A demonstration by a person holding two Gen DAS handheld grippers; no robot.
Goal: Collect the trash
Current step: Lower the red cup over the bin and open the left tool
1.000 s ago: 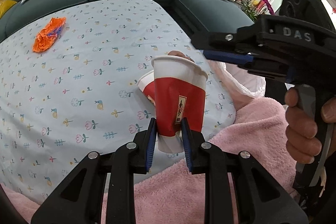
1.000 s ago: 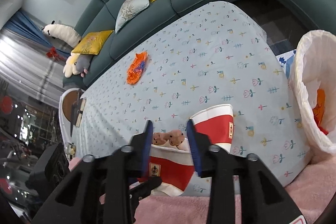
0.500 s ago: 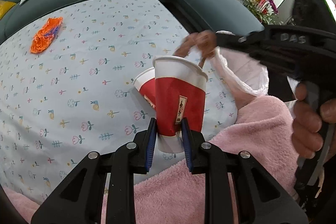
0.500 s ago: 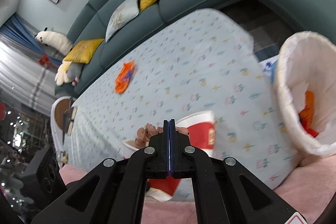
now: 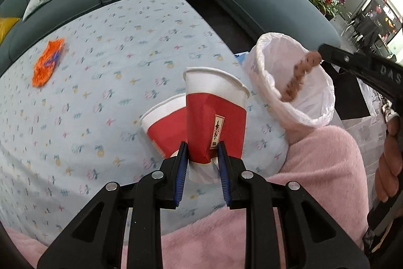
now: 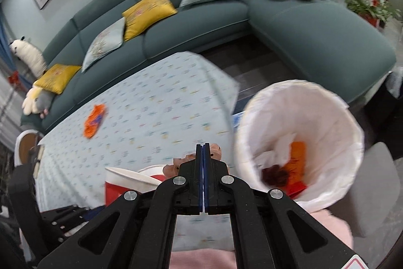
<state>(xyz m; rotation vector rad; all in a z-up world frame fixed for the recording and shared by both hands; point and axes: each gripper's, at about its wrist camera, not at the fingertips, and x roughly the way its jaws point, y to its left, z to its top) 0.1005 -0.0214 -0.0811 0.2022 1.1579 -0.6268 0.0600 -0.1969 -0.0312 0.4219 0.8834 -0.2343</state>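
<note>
My left gripper is shut on the base of an upright red-and-white paper cup, which is also seen in the right wrist view. A second red-and-white cup lies on its side on the table just behind it. My right gripper is shut on a brown lumpy scrap. In the left wrist view that scrap dangles from the right gripper over the mouth of the white-lined bin. A crumpled orange wrapper lies far left on the table.
The flowered tablecloth covers the table. The bin, standing off the table's right corner, holds orange, white and dark trash. A dark green sofa with cushions wraps the far side. A pink fleece sleeve lies along the near edge.
My right gripper shut on the brown scrap near the cups and carried it right, to above the bin. My left gripper moved a little with its cup still held.
</note>
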